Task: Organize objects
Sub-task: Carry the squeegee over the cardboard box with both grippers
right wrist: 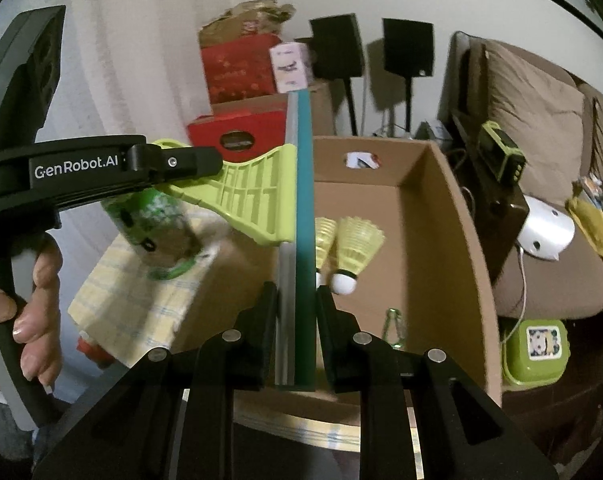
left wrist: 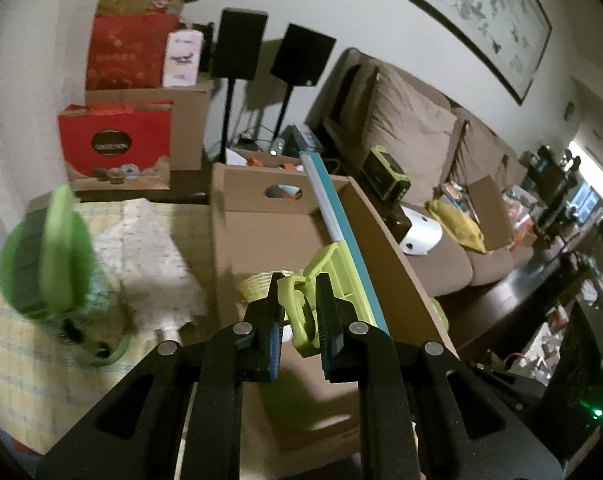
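A squeegee with a lime-green handle (left wrist: 329,276) and a long teal blade (left wrist: 333,208) hangs over an open cardboard box (left wrist: 261,224). My left gripper (left wrist: 299,292) is shut on the handle's end. My right gripper (right wrist: 295,292) is shut on one end of the teal blade (right wrist: 303,200), which runs straight away from the camera. In the right wrist view the left gripper (right wrist: 205,166) comes in from the left onto the green handle (right wrist: 253,196), with a person's hand (right wrist: 37,300) on its grip. The squeegee is above the box's (right wrist: 441,240) left side.
Two yellow shuttlecocks (right wrist: 353,248) and a green carabiner (right wrist: 395,328) lie in the box. A green container (left wrist: 53,256) stands on a yellow checked cloth (left wrist: 141,248) to the left. A brown sofa (left wrist: 421,140) and a green lunchbox (right wrist: 537,350) are right; boxes and speakers behind.
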